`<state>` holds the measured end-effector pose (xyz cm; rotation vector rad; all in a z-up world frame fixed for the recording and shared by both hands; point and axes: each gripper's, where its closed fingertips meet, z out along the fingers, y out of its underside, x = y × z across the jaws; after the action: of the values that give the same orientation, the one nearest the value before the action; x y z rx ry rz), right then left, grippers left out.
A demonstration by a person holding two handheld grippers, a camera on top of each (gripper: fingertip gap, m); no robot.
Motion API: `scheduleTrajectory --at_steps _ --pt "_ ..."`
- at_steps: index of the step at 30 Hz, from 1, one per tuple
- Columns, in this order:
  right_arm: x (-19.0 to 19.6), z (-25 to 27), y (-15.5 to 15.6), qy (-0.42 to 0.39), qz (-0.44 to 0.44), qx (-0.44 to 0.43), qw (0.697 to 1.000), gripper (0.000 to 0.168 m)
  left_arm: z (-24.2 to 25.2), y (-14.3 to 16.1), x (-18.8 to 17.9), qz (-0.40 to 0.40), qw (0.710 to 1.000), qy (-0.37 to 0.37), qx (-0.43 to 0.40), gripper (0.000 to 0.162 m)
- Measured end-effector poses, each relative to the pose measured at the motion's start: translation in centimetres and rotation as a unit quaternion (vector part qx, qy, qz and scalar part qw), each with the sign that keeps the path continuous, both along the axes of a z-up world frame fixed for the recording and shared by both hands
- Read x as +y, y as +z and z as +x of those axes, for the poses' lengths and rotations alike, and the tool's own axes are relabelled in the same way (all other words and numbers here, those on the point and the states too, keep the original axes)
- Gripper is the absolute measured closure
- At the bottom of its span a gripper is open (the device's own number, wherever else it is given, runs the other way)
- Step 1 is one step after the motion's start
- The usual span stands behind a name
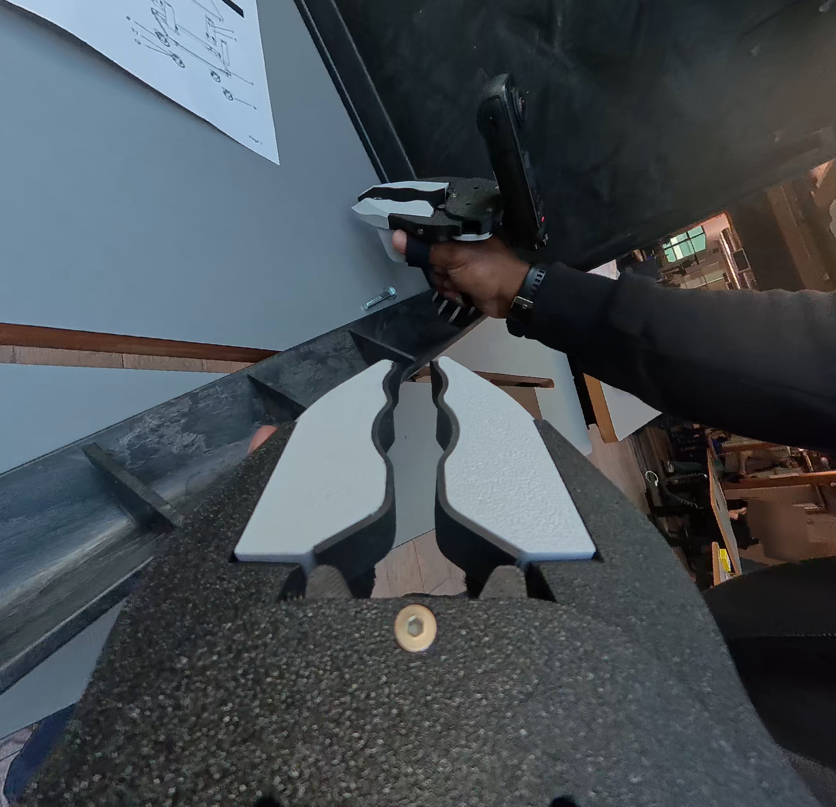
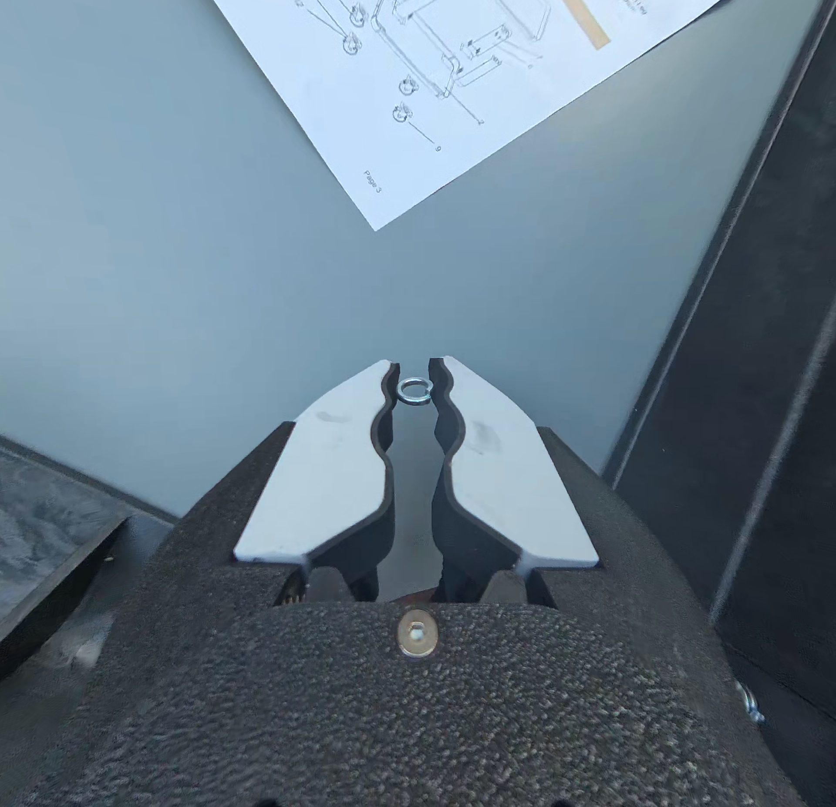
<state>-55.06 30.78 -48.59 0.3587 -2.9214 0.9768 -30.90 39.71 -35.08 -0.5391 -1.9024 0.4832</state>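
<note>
The right hand-held gripper (image 2: 414, 364) has its fingers a little apart around a small shiny metal ring (image 2: 414, 392) lying on the grey bench (image 2: 181, 288). The left hand-held gripper (image 1: 411, 365) is apart too, empty, beside a long black metal frame (image 1: 135, 446). Farther off lies a white paper sheet with drawings (image 2: 452, 61).

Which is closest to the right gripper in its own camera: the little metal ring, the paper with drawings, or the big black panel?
From the right gripper:
1. Little metal ring, lying between its fingers near the tips.
2. Big black panel, along the right side.
3. Paper with drawings, farther ahead on the grey surface.
</note>
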Motion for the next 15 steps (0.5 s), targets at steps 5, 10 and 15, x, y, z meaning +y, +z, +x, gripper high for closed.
scheduleTrajectory --at_steps 5,10,15 --pt "-0.1 -0.1 -2.2 0.006 0.021 0.000 1.000 0.154 1.8 -0.2 -0.2 -0.002 1.000 0.015 -0.010 0.149" --pt "0.0 -0.5 -2.0 -0.012 0.024 -0.019 0.999 0.154 2.1 0.3 -1.1 -0.015 1.000 0.023 -0.003 0.149" --pt "0.5 -0.8 -0.1 -0.018 0.001 -0.021 1.000 0.153 1.3 1.4 -2.8 -0.052 0.998 0.031 0.008 0.147"
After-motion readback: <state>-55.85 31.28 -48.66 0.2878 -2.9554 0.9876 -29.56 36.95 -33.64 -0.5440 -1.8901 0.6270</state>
